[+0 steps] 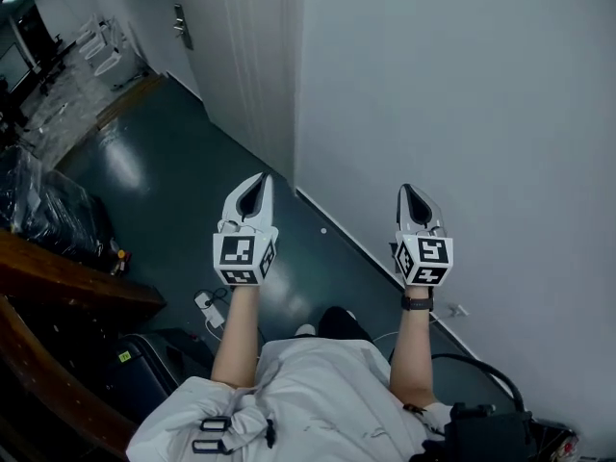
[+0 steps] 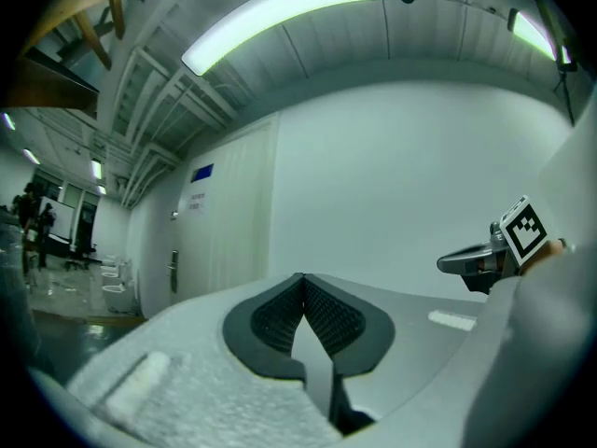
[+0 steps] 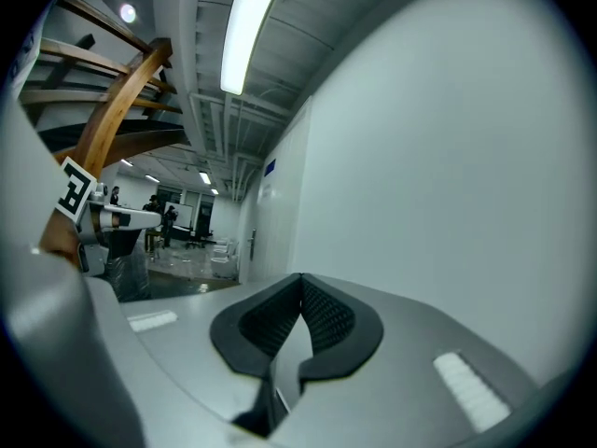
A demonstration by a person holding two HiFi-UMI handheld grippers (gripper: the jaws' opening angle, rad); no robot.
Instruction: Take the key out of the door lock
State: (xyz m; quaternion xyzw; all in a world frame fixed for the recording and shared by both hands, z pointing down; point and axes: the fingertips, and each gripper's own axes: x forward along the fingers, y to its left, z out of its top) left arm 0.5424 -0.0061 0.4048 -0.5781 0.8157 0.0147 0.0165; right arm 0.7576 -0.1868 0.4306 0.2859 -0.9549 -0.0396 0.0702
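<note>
Bare forearms reach forward side by side from the person's pale shirt (image 1: 318, 393), a dark watch (image 1: 417, 302) on the right wrist. Each hand holds its tool about level, pointing away along the dark floor (image 1: 164, 162). The left gripper (image 1: 259, 177) has its jaws pressed together with nothing between them, and the right gripper (image 1: 406, 189) likewise, hard by the white wall (image 1: 462, 114) on the right. The door (image 1: 207, 27) stands far off at the left, well apart from both tools, its handle (image 1: 181, 22) just visible; the key is too small to make out.
</note>
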